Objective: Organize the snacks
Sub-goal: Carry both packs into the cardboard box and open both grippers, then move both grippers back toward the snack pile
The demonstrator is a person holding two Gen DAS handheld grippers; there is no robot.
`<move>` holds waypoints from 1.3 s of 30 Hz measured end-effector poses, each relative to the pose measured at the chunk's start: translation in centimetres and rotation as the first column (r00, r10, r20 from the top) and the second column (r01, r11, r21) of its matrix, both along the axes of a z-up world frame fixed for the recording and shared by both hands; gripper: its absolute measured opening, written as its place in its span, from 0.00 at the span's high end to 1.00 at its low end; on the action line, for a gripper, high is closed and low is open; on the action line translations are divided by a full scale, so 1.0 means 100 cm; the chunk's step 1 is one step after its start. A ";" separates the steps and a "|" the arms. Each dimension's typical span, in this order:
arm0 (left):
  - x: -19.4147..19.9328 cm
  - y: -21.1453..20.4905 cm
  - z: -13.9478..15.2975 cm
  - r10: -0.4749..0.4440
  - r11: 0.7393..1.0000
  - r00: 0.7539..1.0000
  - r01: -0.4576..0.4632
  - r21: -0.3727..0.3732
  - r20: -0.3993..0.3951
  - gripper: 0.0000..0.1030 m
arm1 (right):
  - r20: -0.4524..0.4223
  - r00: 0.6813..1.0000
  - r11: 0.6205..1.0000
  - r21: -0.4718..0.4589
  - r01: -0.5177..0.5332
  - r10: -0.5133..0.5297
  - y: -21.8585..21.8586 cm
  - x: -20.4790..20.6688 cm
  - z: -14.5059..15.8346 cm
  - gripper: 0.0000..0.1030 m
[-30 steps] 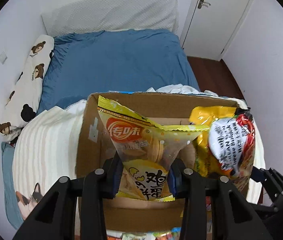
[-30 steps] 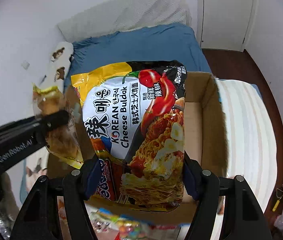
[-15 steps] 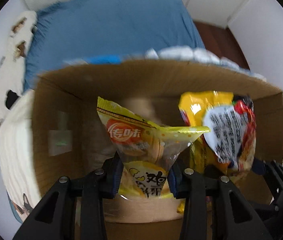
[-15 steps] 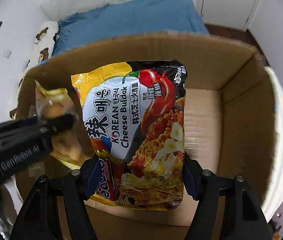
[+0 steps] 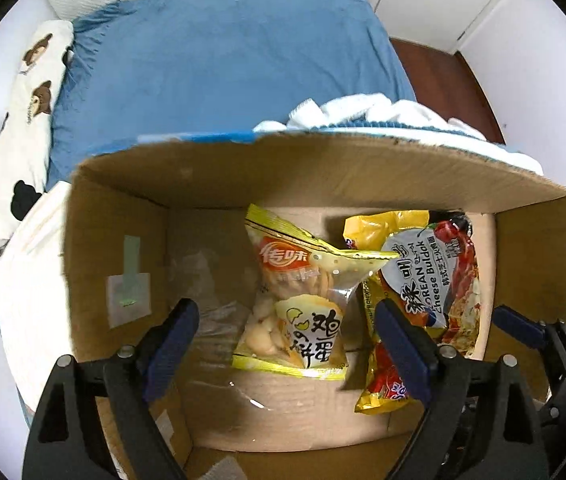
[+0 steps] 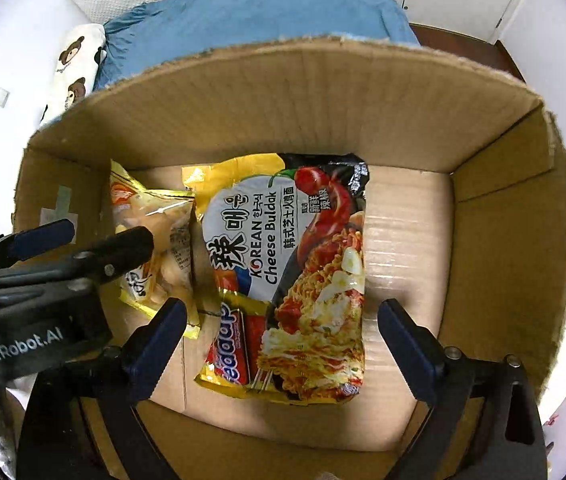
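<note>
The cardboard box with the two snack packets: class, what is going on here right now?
A person is packing snacks into a cardboard box on a bed, using two handheld grippers. The left gripper is opening around a yellow egg-biscuit bag, its pads clear of the bag. The right gripper is opening around a Korean Cheese Buldak noodle packet, which lies on the box floor. Both packets sit side by side inside the box, released.

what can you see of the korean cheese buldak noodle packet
The noodle packet is glossy plastic, yellow at top and bottom, with a white label panel, red chilli art and a noodle photo. It lies face up on the cardboard box floor, beside the egg biscuit bag. The right claw is opening around it, pads clear of it.
</note>
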State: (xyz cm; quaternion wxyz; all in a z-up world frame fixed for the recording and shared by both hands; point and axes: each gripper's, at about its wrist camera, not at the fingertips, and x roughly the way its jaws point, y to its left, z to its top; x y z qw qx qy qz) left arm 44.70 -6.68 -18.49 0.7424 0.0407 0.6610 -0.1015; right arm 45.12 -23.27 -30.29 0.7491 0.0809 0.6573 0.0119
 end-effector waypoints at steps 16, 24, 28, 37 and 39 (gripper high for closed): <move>-0.078 0.036 0.091 0.031 0.999 0.973 -0.020 -0.049 0.228 0.13 | 0.184 0.983 1.000 0.003 0.014 -0.014 0.021 -0.101 0.098 0.05; -0.127 0.049 0.126 0.047 0.997 0.957 -0.027 -0.074 0.287 0.13 | 0.235 0.971 0.999 0.034 0.022 -0.030 0.035 -0.154 0.139 0.05; -0.160 0.060 0.134 0.045 0.997 0.950 -0.026 -0.066 0.309 0.13 | 0.238 0.970 0.997 0.066 0.035 -0.049 0.038 -0.190 0.141 0.05; -0.248 0.100 0.062 -0.007 0.995 0.967 -0.018 0.099 0.254 0.13 | 0.136 0.983 0.984 0.146 0.102 -0.122 0.039 -0.279 0.085 0.05; -0.270 0.105 0.034 -0.026 0.989 0.978 -0.005 0.150 0.208 0.13 | 0.082 0.985 0.975 0.179 0.132 -0.148 0.038 -0.297 0.063 0.05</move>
